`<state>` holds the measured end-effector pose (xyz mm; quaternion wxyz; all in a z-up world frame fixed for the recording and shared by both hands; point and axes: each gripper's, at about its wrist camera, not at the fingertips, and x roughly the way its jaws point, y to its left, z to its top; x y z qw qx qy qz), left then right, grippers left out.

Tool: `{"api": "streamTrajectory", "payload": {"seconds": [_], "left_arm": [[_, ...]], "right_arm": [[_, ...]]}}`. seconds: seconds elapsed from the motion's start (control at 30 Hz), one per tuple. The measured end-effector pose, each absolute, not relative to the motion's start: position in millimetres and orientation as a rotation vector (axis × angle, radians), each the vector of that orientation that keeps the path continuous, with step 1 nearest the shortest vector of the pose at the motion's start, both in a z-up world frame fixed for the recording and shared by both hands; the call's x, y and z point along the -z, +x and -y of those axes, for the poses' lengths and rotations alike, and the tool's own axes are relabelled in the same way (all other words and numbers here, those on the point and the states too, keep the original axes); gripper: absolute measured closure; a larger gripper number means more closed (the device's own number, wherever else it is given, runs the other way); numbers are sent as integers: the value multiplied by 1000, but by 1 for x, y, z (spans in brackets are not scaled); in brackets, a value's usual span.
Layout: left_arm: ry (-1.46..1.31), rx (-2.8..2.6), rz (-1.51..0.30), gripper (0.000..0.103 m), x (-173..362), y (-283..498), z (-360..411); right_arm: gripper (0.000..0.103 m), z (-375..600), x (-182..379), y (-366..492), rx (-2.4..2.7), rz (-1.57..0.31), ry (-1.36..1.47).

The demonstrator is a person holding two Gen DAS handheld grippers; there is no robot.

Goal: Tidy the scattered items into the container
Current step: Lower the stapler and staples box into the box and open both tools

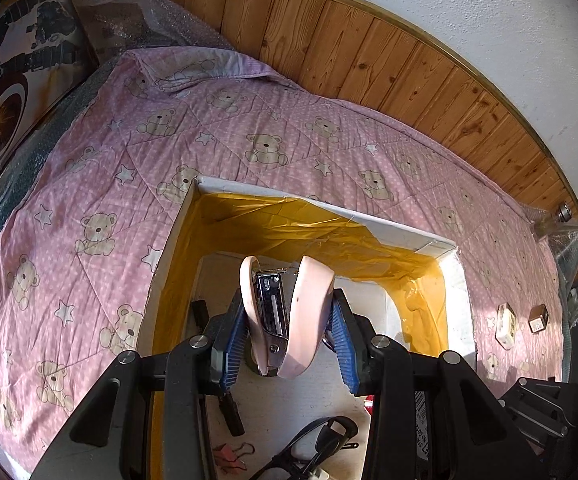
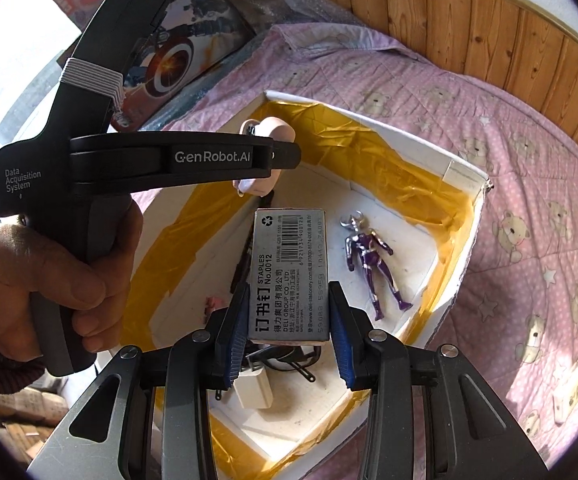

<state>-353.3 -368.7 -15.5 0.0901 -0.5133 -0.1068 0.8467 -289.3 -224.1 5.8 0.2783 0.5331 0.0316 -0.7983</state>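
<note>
My left gripper (image 1: 289,334) is shut on a pink stapler (image 1: 285,316), held over the white box (image 1: 455,276) lined with yellow tape. From the right wrist view, the left gripper (image 2: 267,156) and the stapler (image 2: 269,128) hang above the box's far left corner. My right gripper (image 2: 287,334) is shut on a grey box of staples (image 2: 287,276), above the white box (image 2: 465,240). Inside the box lie a purple and silver toy figure (image 2: 373,260), a white charger (image 2: 253,392), black cables (image 1: 317,444) and a pink binder clip (image 1: 229,456).
The box rests on a pink bear-print quilt (image 1: 229,128). Two small items, one white (image 1: 505,326) and one brown (image 1: 537,319), lie on the quilt to the right. A framed poster (image 1: 13,76) leans at the left; a wood-panelled wall (image 1: 369,52) runs behind. A hand (image 2: 49,272) grips the left tool.
</note>
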Motion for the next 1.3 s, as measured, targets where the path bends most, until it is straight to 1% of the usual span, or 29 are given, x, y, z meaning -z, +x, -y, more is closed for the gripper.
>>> {"api": "streamTrajectory", "payload": {"seconds": [0.47, 1.13, 1.2, 1.27, 1.3], "left_arm": [[-1630, -2499, 354, 62, 48, -378, 368], [-1704, -2451, 297, 61, 86, -400, 361], [-1714, -2431, 269, 60, 89, -403, 359], [-1722, -2412, 249, 60, 92, -406, 358], [-1721, -2425, 246, 59, 92, -407, 359]], "right_arm": [[64, 230, 23, -316, 2076, 33, 1602], [63, 255, 52, -335, 2027, -27, 1722], [61, 257, 56, -337, 2015, -21, 1733], [61, 258, 60, -340, 1978, 7, 1754], [56, 258, 60, -341, 1972, 17, 1754]]}}
